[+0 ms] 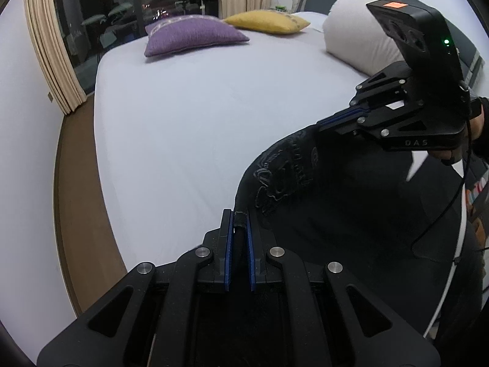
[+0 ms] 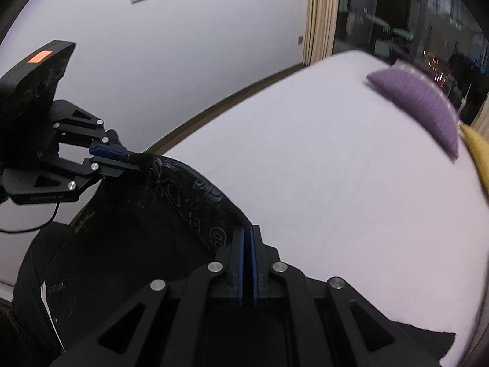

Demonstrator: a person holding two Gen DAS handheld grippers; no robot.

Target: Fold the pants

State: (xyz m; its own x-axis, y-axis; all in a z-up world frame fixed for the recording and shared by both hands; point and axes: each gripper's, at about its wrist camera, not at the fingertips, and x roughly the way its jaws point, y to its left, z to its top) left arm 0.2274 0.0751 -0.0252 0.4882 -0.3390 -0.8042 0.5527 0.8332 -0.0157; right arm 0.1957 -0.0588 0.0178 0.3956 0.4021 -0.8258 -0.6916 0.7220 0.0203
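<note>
Both tools [image 1: 237, 223] [image 2: 247, 235] pinch pants [image 1: 305, 183] edge; bed [image 1: 183, 122] open

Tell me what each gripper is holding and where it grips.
Both hold the black pants by one raised edge: the left gripper pinches one end of it, the right gripper the other.

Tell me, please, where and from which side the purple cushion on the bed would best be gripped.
Grip the purple cushion at its near left corner, coming in low over the bed. The middle bulges too thick for narrow jaws, while that corner tapers thin and points this way. Both hand-held grippers are currently shut on the black pants.
</note>
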